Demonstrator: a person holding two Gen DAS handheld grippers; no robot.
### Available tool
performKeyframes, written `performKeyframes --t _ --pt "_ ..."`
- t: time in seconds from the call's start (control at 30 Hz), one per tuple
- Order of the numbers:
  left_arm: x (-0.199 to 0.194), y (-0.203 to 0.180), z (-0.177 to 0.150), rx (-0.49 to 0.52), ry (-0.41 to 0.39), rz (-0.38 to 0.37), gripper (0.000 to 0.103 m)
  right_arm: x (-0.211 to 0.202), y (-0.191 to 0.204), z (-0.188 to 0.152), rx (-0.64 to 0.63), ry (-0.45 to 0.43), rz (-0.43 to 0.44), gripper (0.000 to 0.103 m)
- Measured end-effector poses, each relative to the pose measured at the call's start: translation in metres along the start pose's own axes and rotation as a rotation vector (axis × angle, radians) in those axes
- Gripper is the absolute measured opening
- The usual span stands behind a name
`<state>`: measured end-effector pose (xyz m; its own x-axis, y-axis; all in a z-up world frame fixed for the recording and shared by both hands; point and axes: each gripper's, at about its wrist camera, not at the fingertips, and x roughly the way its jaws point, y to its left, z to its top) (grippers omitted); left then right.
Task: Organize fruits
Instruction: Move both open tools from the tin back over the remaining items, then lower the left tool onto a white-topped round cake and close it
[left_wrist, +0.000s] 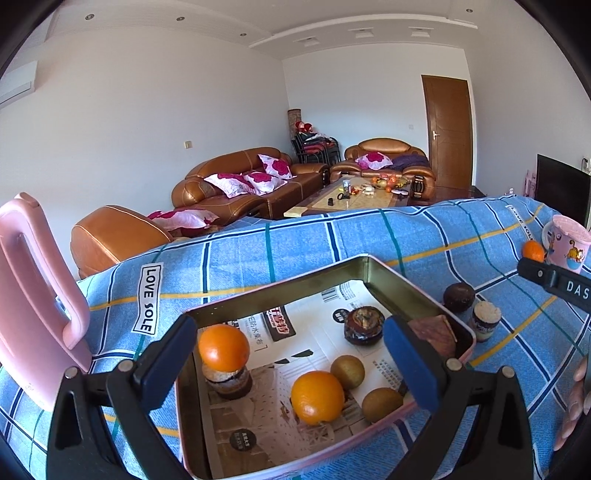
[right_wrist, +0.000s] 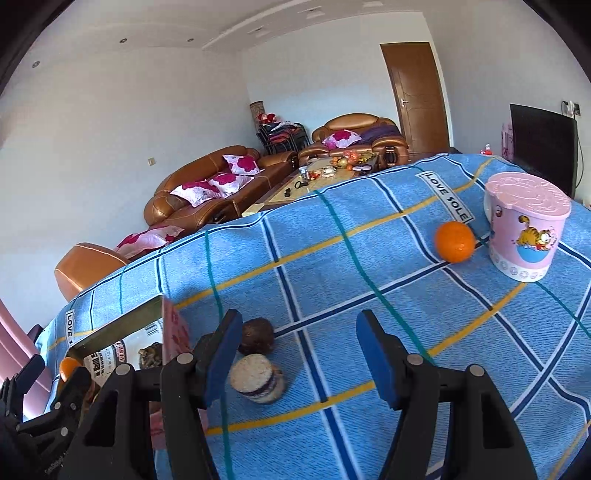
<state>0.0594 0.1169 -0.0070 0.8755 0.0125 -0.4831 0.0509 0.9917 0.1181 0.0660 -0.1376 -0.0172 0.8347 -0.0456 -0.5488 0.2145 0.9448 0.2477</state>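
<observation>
fruits are split between the tin and the cloth: inside the open pink-sided tin (left_wrist: 436, 295), lined with printed paper, lie an orange (left_wrist: 317, 397) near its middle, two brown kiwis (left_wrist: 347, 371) at about 2 and 4 o'clock of it, and a second orange (left_wrist: 223, 347) perched on a small dark cake at 9 o'clock; a dark round pastry (left_wrist: 364, 326) sits toward 1 o'clock. the table wears a blue plaid cloth (right_wrist: 332, 258) with "love sole" labels — beyond it, a room with brown leather sofas, a coffee table and a wooden door.

out on the cloth, a lone orange (right_wrist: 455, 242) sits just beside a pink lidded cartoon cup (right_wrist: 524, 229) at 2 o'clock in the right wrist view. a dark round fruit (right_wrist: 258, 336) and a small pale-topped cake (right_wrist: 258, 378) lie just outside the tin.

the left gripper (left_wrist: 291, 365) hangs over the tin, jaws released, grasping nothing. the right gripper (right_wrist: 299, 358) is likewise spread over bare cloth — nothing between its pads.
</observation>
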Motion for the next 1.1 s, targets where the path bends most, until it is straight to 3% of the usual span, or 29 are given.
performKeyframes --t 0.4,0.7,0.83,0.97,1.1 --pt "-0.013 -0.026 -0.004 0.030 -0.002 -0.035 0.103 -0.017 -0.075 0.006 0.091 0.022 -0.080 0.066" --pt "-0.025 -0.081 -0.006 0.182 -0.017 -0.126 0.103 -0.027 -0.114 0.005 0.131 0.063 -0.089 0.066" --pt "-0.020 -0.113 -0.001 0.228 0.012 -0.198 0.102 -0.032 -0.115 0.005 0.108 0.050 -0.092 0.066" --pt "-0.009 -0.149 0.005 0.278 0.067 -0.245 0.088 -0.031 -0.117 0.005 0.106 0.064 -0.066 0.066" --pt "0.006 -0.174 0.014 0.253 0.122 -0.257 0.088 -0.029 -0.126 0.005 0.141 0.076 -0.058 0.066"
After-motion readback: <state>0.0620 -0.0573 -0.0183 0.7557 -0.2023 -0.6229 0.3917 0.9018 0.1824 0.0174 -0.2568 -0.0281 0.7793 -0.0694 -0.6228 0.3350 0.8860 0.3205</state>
